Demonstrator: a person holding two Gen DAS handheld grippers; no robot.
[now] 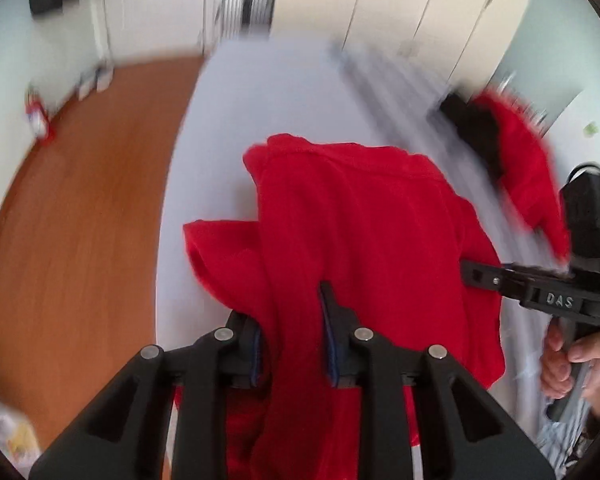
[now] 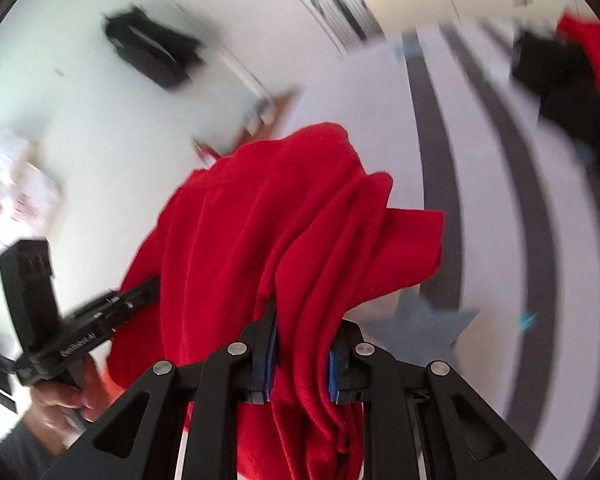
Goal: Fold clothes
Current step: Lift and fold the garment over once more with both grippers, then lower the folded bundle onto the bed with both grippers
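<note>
A red garment (image 1: 360,232) hangs bunched between both grippers above a pale bed sheet (image 1: 260,92). My left gripper (image 1: 292,320) is shut on a fold of the red garment at its near edge. My right gripper (image 2: 304,344) is shut on another fold of the same garment (image 2: 268,224). The right gripper also shows at the right of the left wrist view (image 1: 476,274), and the left gripper shows at the lower left of the right wrist view (image 2: 140,296). Both views are motion blurred.
A second red cloth (image 1: 528,160) and a black garment (image 1: 476,128) lie on the bed's far right, also in the right wrist view (image 2: 596,68). Wooden floor (image 1: 80,200) lies left of the bed. White cupboards (image 1: 400,0) stand behind. The sheet has grey stripes (image 2: 440,152).
</note>
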